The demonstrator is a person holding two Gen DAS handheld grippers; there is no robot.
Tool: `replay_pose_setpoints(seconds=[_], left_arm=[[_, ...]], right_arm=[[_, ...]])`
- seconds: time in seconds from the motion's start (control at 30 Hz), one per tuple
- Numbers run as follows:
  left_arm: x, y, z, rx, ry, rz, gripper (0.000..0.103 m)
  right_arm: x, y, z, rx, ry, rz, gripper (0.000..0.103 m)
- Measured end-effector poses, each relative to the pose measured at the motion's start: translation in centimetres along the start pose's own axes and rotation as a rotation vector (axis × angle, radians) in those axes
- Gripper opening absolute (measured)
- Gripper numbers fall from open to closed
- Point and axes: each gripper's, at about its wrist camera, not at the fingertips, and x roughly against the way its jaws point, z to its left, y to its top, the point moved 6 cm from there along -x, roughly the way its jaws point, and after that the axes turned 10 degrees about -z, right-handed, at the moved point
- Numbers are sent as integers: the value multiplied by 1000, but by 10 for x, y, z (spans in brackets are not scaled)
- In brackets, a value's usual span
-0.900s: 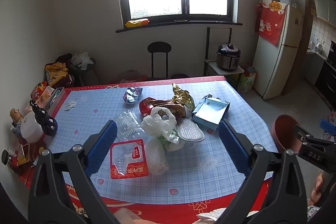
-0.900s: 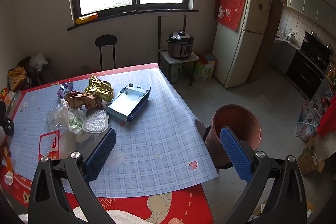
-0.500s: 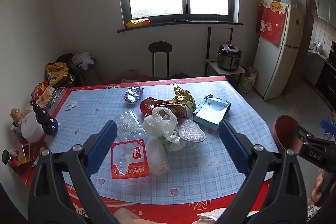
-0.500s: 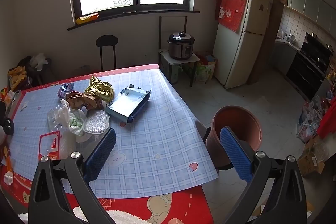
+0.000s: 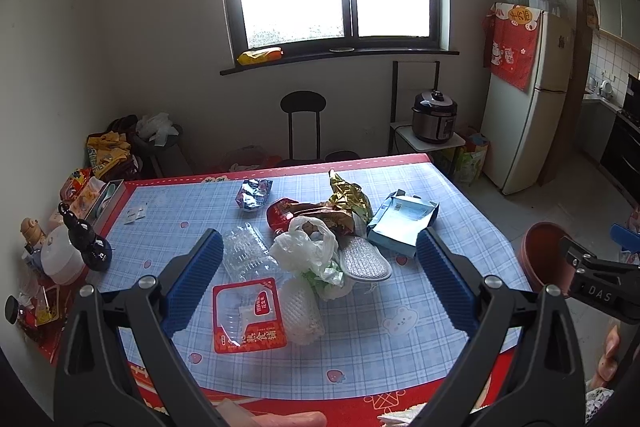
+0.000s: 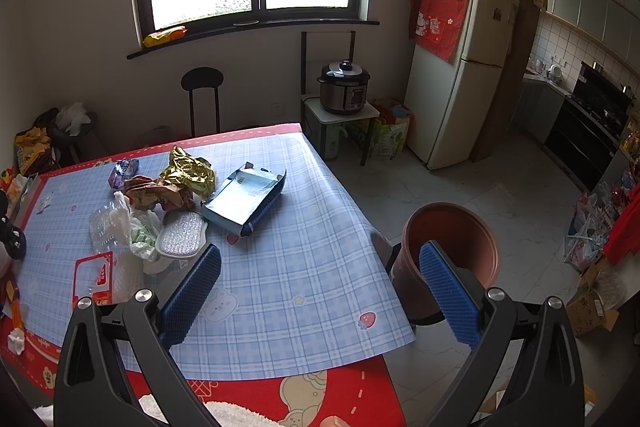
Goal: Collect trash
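Note:
A heap of trash lies mid-table: a white plastic bag (image 5: 306,247), a red food package (image 5: 248,315), a clear plastic tray (image 5: 244,251), a gold foil wrapper (image 5: 348,199), a blue carton (image 5: 402,223) and a silver pad (image 5: 366,263). My left gripper (image 5: 318,281) hangs open above the table's near edge, short of the heap, holding nothing. In the right wrist view the right gripper (image 6: 320,293) is open too, over the table's right corner, with the brown bin (image 6: 452,251) behind its right finger and the blue carton (image 6: 248,199) farther ahead.
The table (image 5: 460,195) carries a blue checked cloth with red border. Bottles and jars (image 5: 80,243) crowd its left edge. A black chair (image 5: 304,123) stands behind it, a rice cooker (image 6: 344,87) on a small stand and a fridge (image 6: 460,75) to the right.
Both views shift only slightly; the left gripper has drawn back a touch, showing a little more table. Nothing was taken or released.

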Motion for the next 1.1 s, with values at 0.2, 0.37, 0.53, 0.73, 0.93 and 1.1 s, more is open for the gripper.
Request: replay_pose_setpoints(seconds=[0.2,0.37,0.53,0.73,0.93,1.1], left_arm=[[-1,-1,1,3,1,3,96],[-1,0,2,2,-1,5,96],[-1,0,2,4,-1,5,96],[-1,0,2,4,-1,6,96],[-1,-1,0,1,-3,4,96],[0,-2,-1,-2,-2,4,96]], right_arm=[[-1,3,-1,2,-2,0,98],[-1,3,-1,2,-4,0,98],[-1,3,0,4,-2,1,98],[-1,3,0,4,-3,1,98],[-1,2,0,4,-3,0,98],[-1,2,-1,3,-3,1,98]])
